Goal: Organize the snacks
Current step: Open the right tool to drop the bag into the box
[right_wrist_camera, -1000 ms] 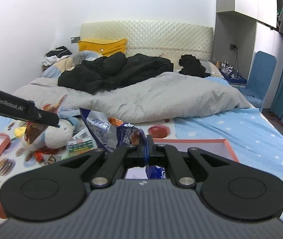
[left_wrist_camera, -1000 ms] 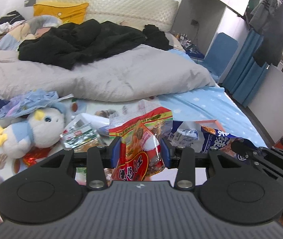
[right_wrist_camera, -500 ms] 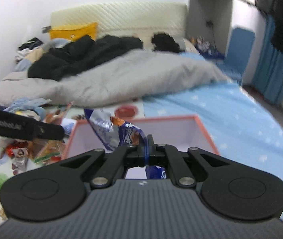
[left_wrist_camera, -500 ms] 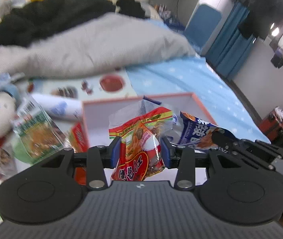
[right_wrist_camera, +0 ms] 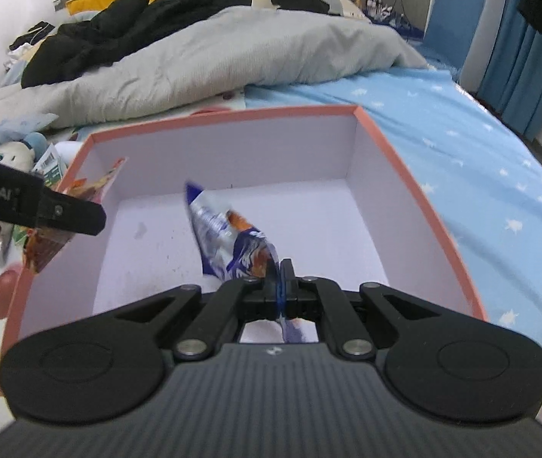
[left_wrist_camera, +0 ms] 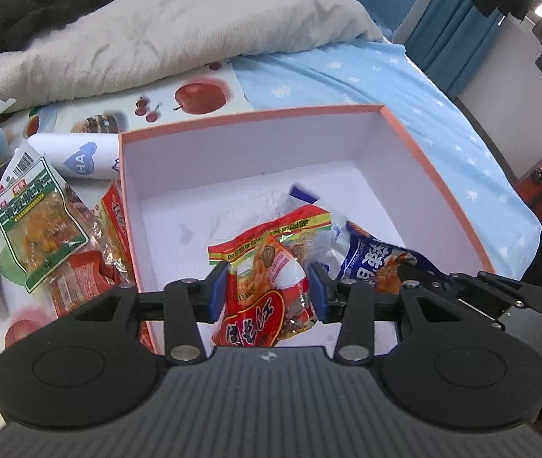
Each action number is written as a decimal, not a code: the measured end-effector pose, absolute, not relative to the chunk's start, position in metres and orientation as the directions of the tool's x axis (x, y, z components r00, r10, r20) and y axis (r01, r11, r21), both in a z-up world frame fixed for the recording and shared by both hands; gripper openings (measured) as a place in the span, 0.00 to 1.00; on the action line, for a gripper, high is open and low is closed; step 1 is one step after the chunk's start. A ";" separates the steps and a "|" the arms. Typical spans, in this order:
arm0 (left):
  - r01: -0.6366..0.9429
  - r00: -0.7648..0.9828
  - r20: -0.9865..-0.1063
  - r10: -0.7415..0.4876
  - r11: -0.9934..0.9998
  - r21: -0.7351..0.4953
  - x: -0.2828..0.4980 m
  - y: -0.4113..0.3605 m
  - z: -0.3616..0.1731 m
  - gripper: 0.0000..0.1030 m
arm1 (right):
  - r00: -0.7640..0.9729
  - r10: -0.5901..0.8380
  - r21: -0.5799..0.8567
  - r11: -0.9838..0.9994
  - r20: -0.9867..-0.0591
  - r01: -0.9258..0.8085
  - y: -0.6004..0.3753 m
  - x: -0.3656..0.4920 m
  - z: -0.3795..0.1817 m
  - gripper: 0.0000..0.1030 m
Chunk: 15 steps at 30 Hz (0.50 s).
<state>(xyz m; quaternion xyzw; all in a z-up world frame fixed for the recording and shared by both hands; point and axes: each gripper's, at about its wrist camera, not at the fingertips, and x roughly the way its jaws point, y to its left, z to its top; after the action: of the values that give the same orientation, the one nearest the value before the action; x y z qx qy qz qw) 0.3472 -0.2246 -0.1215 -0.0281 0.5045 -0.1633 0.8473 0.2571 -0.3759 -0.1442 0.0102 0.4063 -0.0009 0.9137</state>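
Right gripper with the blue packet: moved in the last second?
Yes. The right gripper, shut on the blue snack packet, has come forward and down toward the pink box, which now fills its view.

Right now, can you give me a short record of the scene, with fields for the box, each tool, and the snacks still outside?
box: pink box, open, white inside, on the bed
left tool: jaws opening, red snack bag between them, over the box
right tool: shut on blue snack bag, over the box
snacks outside: green packet and others left of the box
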 end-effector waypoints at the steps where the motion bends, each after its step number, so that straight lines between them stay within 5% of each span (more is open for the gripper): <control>1: 0.250 0.437 -0.847 -0.303 0.945 -0.209 0.347 -0.225 -0.123 0.54 | 0.670 0.005 0.017 1.000 -0.742 0.012 -0.377 0.257 -0.145 0.06; 3: 0.251 0.439 -0.848 -0.298 0.947 -0.202 0.346 -0.226 -0.122 0.68 | 0.665 0.008 0.025 1.000 -0.747 0.015 -0.378 0.257 -0.146 0.07; 5: 0.257 0.444 -0.843 -0.302 0.945 -0.204 0.344 -0.226 -0.121 0.71 | 0.658 0.008 0.023 1.000 -0.753 0.014 -0.379 0.257 -0.147 0.08; 6: 0.258 0.449 -0.842 -0.299 0.946 -0.198 0.343 -0.226 -0.120 0.71 | 0.654 0.003 0.020 1.000 -0.757 0.018 -0.379 0.257 -0.147 0.14; 8: 0.262 0.451 -0.837 -0.309 0.943 -0.207 0.341 -0.225 -0.117 0.71 | 0.662 0.008 0.027 0.999 -0.749 0.018 -0.380 0.256 -0.146 0.44; 15: 0.257 0.492 -0.809 -0.322 0.941 -0.219 0.334 -0.213 -0.097 0.71 | 0.701 0.013 0.041 0.999 -0.713 0.024 -0.381 0.249 -0.129 0.45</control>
<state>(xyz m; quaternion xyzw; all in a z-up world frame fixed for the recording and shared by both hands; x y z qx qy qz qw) 0.3340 -0.2131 -0.0967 -0.0343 0.4752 -0.1676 0.8631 0.2488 -0.3805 -0.1291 0.0235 0.3869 -0.0030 0.9218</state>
